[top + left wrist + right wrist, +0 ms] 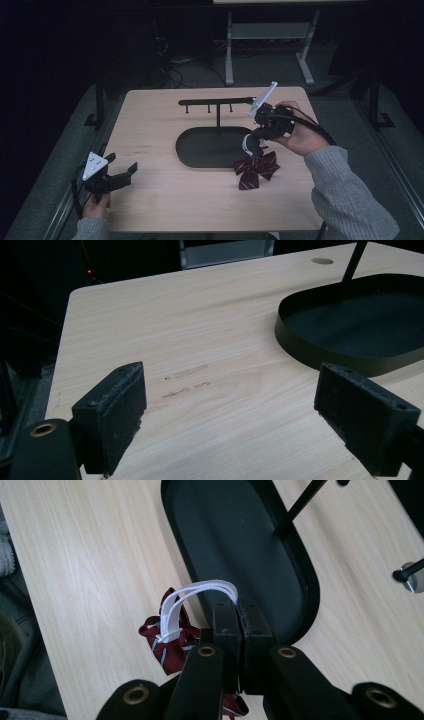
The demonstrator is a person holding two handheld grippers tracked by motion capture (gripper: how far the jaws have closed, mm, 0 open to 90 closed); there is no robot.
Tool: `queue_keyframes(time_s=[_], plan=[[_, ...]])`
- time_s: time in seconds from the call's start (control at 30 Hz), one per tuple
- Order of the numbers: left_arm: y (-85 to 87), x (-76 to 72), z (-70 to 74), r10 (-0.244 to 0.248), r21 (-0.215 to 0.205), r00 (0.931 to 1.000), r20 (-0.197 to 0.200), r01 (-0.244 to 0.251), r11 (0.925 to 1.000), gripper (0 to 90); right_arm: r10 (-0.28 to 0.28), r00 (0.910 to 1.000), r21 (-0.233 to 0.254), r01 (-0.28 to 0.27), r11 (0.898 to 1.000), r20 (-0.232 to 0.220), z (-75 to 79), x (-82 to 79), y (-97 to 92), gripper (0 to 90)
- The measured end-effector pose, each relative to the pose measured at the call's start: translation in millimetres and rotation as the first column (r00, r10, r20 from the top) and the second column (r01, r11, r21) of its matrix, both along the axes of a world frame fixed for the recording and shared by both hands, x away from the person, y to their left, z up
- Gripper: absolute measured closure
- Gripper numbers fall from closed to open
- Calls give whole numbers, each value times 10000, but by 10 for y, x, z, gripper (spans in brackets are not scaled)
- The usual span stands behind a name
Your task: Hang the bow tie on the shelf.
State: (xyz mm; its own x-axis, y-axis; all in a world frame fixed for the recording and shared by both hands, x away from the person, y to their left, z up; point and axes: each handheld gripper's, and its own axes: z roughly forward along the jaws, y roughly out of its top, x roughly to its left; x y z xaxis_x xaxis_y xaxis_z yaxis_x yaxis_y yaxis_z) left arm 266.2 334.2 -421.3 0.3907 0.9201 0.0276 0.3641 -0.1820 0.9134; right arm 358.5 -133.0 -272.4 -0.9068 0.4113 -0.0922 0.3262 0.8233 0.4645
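In the high view the right tongs (256, 145) hang at about four o'clock from the middle of the worktop (150, 125), just past the near right end of the black oval tray (200, 150). Their jaws are pressed together on the white elastic loop (200, 592) of a dark red striped bow tie (256, 170). In the right gripper view the loop arches out from between the closed pads to the bow, which hangs just beside the tray's rim. In the high view the bow's lower wings reach the worktop at about five o'clock from the tray; whether they rest on the wood I cannot tell.

A black stand with a hook bar (215, 102) rises from the tray's far side, toward twelve o'clock.

The left tongs (122, 175) sit at about eight o'clock, near the worktop's left edge. Their jaws stand wide apart over bare wood, with nothing between the pads (112, 415).
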Motion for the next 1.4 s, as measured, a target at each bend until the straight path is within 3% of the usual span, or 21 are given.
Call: queue_keyframes(time_s=[0.5, 1.4], plan=[[10, 3, -4, 32, -68, 10000, 21, -32, 10000, 128, 252, 9996, -50, -251, 9997, 158, 165, 102, 152, 879], [33, 2, -1, 59, -83, 10000, 49, -59, 9999, 128, 399, 9991, -129, -401, 9991, -118, 312, 431, 397, 879]])
